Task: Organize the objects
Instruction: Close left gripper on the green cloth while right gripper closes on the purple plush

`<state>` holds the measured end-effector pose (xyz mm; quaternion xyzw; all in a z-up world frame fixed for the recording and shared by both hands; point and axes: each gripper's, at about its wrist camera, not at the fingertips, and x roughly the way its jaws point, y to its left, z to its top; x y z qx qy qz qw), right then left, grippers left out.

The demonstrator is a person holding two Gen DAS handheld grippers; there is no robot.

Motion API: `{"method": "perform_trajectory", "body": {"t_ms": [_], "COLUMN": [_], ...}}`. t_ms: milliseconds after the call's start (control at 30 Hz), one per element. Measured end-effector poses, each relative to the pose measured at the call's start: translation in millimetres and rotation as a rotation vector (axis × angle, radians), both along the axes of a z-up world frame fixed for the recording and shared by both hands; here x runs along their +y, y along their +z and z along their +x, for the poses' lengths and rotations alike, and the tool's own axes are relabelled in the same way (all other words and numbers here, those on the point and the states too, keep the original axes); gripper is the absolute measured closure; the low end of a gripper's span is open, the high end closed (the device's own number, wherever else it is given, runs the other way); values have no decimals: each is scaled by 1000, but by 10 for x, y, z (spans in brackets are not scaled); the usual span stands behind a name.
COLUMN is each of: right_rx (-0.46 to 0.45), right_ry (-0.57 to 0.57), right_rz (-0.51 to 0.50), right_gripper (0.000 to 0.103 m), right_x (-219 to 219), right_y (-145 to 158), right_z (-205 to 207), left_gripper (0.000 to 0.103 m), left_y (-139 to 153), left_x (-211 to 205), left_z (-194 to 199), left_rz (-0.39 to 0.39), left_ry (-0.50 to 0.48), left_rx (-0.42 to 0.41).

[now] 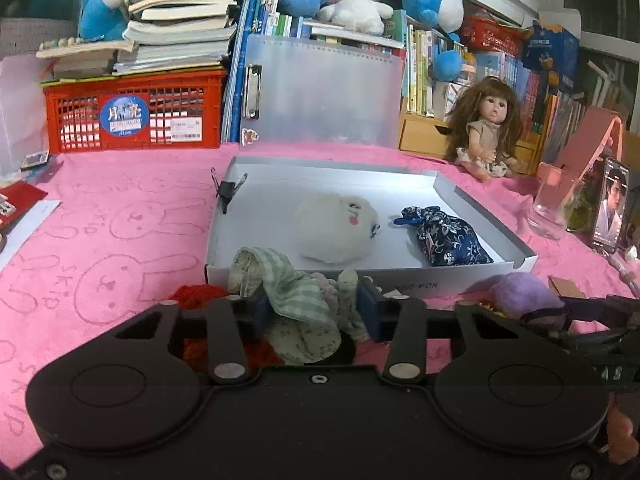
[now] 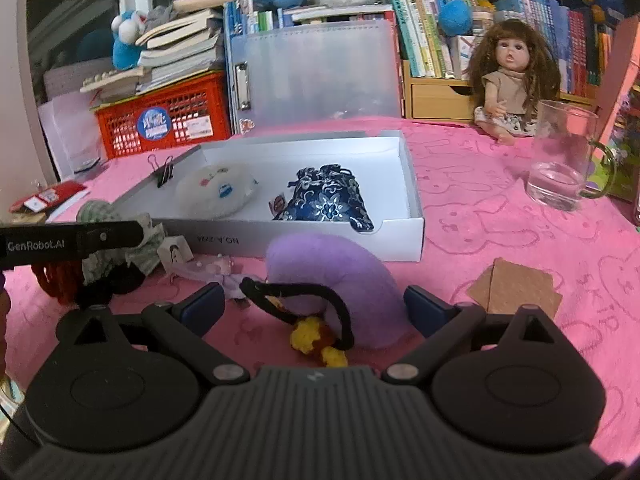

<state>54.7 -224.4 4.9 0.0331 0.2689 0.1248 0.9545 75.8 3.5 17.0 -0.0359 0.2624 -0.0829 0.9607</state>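
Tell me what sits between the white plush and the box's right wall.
In the right wrist view, the dark blue floral pouch lies between the white plush and the right wall of the white box.

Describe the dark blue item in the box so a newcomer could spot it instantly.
Find the shallow white box on the pink cloth. Two soft things lie inside: the drawstring pouch sits on the right. Its navy floral fabric and gathered neck set it apart from the round white plush beside it.
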Motion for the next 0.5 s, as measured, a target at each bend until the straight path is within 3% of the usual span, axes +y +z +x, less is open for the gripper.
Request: {"method": "perform_trajectory", "body": {"t_ms": [33,100,233,333,500], "right_rx": [-2,0,-10,-25,-58], "right_ry": [-9,-34,-46,-45,-32], "right_rz": [6,-3,-1,-6,-23], "right_gripper": [12,33,51,60,63], "right_x": [-8,-7,-23,-14,29], "right_y": [9,25,50,76,116], "right_z": [0,5,-15,-37,-82], "left_gripper": [68,72,74,76,76], "left_y": [10,23,62,115,223], "left_x": [-1,-4,-19,-21,-21], "left_z": [-16,-43,-98,-128,-182], "left_rz": [4,7,13,4,-8], "left_ry": [1,5,11,4,-4], "left_rx": [-6,-14,-41,-56,-88]}}
